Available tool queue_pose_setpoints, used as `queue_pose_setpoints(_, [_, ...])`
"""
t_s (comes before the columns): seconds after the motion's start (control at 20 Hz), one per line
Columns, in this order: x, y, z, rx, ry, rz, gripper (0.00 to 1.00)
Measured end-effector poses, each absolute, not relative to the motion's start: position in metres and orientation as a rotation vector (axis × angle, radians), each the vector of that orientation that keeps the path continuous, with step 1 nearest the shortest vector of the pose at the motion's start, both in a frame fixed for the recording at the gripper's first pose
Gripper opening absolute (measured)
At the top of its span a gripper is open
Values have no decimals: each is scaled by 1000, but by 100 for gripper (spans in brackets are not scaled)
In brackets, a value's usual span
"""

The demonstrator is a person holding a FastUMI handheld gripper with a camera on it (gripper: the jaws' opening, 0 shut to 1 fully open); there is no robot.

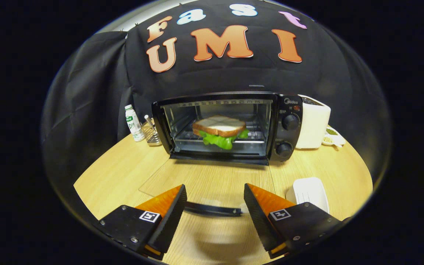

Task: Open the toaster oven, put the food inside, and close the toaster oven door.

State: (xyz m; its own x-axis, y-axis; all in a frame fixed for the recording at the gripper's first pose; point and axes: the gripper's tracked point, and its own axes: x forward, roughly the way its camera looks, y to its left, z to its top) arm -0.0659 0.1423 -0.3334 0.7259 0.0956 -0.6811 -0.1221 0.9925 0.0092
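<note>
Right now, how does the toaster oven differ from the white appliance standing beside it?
The toaster oven is black, with two round knobs, while the white appliance is plain white and shows none. The toaster oven is wider and lies open, its glass door folded down flat with a sandwich on the rack; the white appliance is narrower. Both stand on the wooden table. The gripper hangs open, its fingers either side of the door's handle.

Gripper is level, pointing fwd, both fingers in view w/ a wide gap between them. Left finger and right finger each show an orange outer face and a black ribbed inner pad, tips angled slightly inward. Nothing pressed between the pads; neither finger touches anything. Each black finger mount carries a small square marker, approx. symmetrical either side.
</note>
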Motion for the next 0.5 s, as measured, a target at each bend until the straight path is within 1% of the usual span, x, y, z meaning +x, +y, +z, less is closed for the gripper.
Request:
queue_pose_setpoints(0.4, [-107,136,-360,-36,863,148,93])
queue_pose_setpoints(0.5, [-107,133,-369,-32,896,119,93])
